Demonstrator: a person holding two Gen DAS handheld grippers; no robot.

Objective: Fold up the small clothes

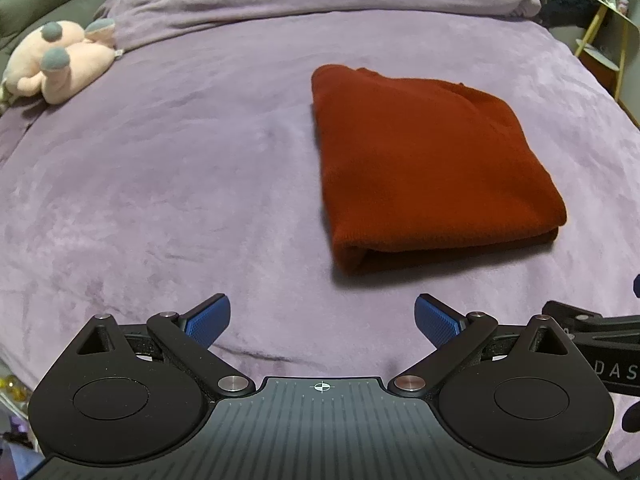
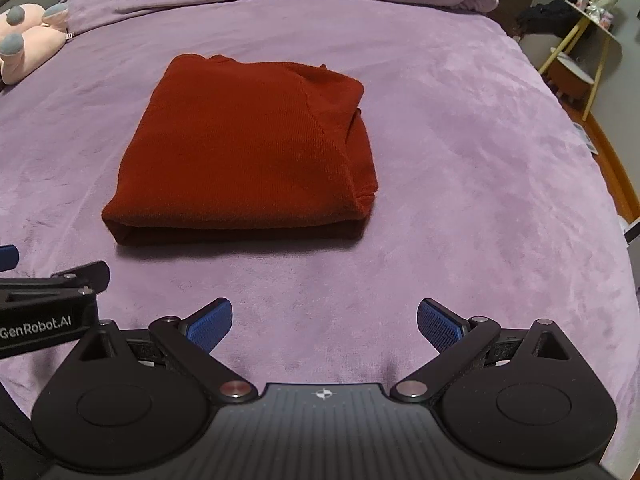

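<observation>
Red garment point(image 1: 432, 164) lying folded in a compact rectangle on bed point(image 1: 160, 200), at 1 o'clock from left tongs point(image 1: 322, 320), 11 o'clock from right tongs point(image 2: 324, 322). Both hovering wide, empty, clear of cloth; fold prob. done.

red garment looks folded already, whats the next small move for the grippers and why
Probably just draw both grippers back and leave it. The red garment lies as a compact folded rectangle on the purple blanket, with no sleeve or loose edge sticking out. The left gripper and right gripper are both open, empty and short of the cloth, so nothing seems left to fold.
</observation>
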